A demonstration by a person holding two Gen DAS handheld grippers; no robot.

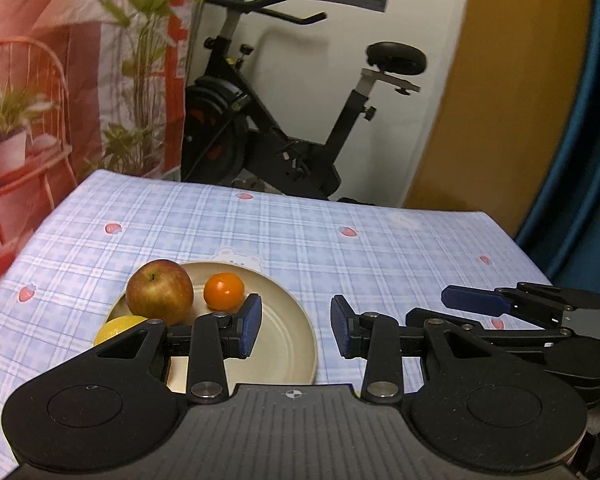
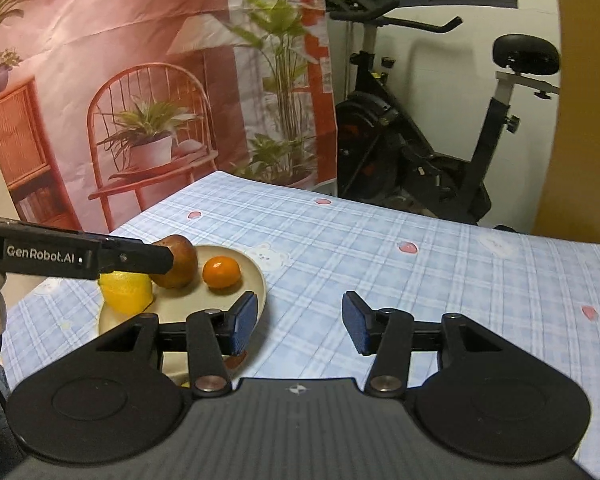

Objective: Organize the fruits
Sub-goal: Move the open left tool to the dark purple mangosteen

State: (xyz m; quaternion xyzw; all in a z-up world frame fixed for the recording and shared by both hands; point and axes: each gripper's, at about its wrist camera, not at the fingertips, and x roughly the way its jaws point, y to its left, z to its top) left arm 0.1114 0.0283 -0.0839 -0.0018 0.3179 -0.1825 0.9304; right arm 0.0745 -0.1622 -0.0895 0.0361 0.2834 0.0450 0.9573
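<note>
A beige plate [image 1: 284,332] sits on the blue checked tablecloth and holds a red apple [image 1: 159,292], an orange [image 1: 224,290] and a yellow lemon [image 1: 116,329]. My left gripper [image 1: 296,326] is open and empty, just above the plate's near right rim. The right gripper [image 1: 476,300] shows at the right in the left wrist view. In the right wrist view my right gripper [image 2: 300,322] is open and empty, right of the plate [image 2: 256,276], with the apple [image 2: 178,262], orange [image 2: 221,272] and lemon [image 2: 127,290] on it. The left gripper's body [image 2: 76,258] partly hides the apple.
The tablecloth [image 1: 340,248] has small strawberry and bear prints. A black exercise bike [image 1: 280,140] stands behind the table's far edge. A pink printed backdrop [image 2: 140,80] hangs at the left. A reddish-brown thing [image 2: 236,360] peeks out under my right gripper's left finger.
</note>
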